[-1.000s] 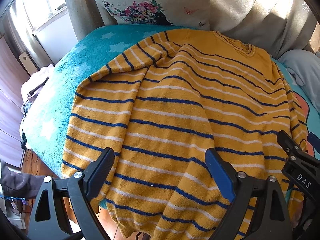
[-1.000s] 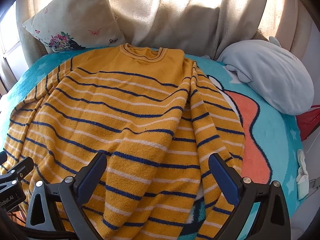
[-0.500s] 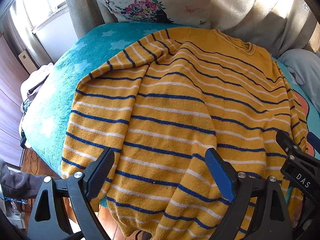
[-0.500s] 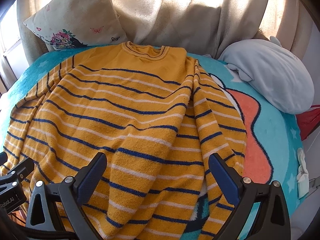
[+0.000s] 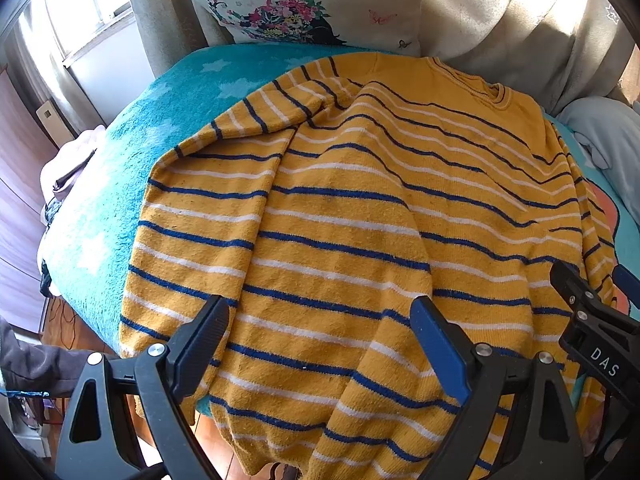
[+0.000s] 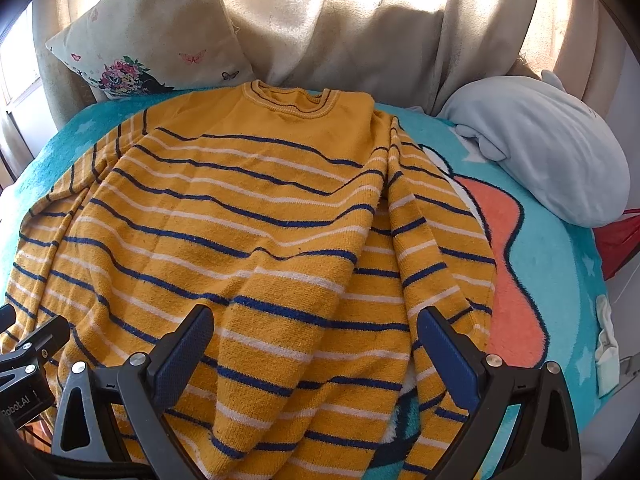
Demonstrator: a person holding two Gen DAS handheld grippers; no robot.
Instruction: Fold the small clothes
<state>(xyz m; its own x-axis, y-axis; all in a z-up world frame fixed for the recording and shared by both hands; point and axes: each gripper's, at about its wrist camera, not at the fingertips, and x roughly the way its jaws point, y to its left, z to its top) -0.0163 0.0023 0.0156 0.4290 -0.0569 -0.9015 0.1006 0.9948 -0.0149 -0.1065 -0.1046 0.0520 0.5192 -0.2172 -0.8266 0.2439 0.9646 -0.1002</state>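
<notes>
Both the left tool and right tool gape wide, holding nothing, above the striped sweater at the bed's near edge; only the right view shows the grey plush.

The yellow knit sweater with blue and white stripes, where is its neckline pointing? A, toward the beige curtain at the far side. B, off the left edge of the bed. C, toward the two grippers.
A: in the right wrist view the ribbed collar of the yellow striped sweater lies at the far end, just below the beige curtain.

Two black hand-held grippers: left and right, with blue ribbed pads, silver screws, white lettering.
</notes>
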